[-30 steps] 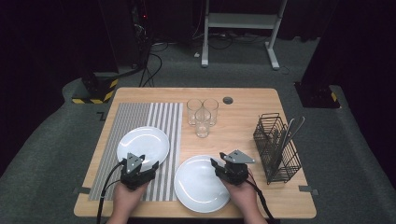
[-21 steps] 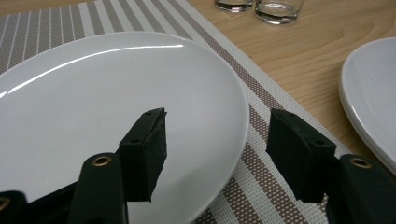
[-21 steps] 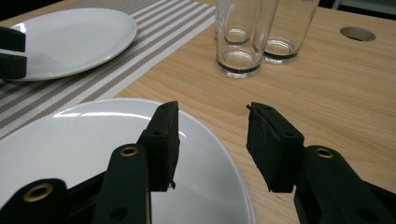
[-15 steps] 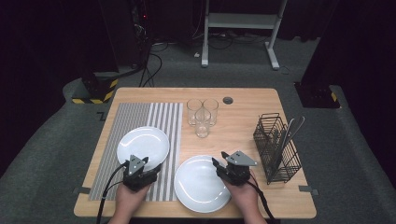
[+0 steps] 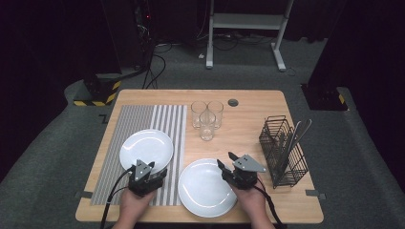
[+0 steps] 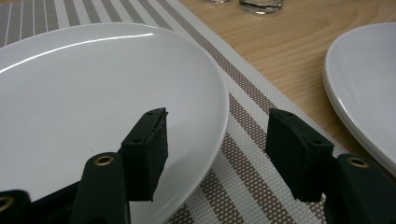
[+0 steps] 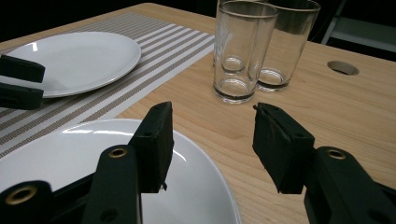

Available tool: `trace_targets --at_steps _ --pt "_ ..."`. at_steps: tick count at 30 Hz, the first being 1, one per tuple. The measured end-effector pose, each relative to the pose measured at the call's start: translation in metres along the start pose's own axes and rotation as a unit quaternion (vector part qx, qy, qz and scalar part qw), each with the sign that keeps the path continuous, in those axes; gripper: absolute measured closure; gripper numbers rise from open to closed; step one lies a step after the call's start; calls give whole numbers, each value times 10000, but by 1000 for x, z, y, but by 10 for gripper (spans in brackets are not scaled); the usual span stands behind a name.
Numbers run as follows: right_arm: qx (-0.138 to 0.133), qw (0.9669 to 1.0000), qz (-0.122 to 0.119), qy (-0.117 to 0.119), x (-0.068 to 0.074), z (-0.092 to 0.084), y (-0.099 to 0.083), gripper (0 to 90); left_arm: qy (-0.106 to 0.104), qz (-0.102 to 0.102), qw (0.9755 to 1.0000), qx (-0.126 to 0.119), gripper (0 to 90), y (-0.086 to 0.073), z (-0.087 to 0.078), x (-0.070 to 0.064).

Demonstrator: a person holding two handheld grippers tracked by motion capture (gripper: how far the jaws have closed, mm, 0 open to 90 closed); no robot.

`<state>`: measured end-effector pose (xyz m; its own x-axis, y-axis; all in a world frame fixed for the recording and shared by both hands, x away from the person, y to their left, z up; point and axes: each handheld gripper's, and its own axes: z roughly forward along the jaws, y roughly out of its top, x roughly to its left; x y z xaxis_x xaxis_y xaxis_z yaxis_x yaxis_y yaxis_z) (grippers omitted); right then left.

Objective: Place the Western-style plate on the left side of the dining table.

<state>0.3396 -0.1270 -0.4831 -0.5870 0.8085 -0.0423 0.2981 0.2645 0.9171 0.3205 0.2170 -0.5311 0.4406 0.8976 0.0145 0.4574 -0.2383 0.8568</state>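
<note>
We hold the left gripper (image 5: 154, 168) at the near rim of the left plate (image 5: 145, 149) on the striped placemat (image 5: 129, 124) — jaws apart and just closing, one over the plate, one past its edge, gripping nothing. The right gripper (image 5: 225, 160) straddles the right plate's (image 5: 203, 188) rim — jaws parted, just opening. Three glasses (image 5: 207, 117) cluster mid-table, bare wood between them and the plates. A wire basket (image 5: 282, 152) holding cutlery stands near the right edge.
</note>
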Motion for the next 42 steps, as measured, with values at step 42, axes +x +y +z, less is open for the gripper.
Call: trace_targets --at_steps 42 --pt "-383 9990 46 -213 -7 -23 35 465 -63 -1 9999 96 338 0 1 2"
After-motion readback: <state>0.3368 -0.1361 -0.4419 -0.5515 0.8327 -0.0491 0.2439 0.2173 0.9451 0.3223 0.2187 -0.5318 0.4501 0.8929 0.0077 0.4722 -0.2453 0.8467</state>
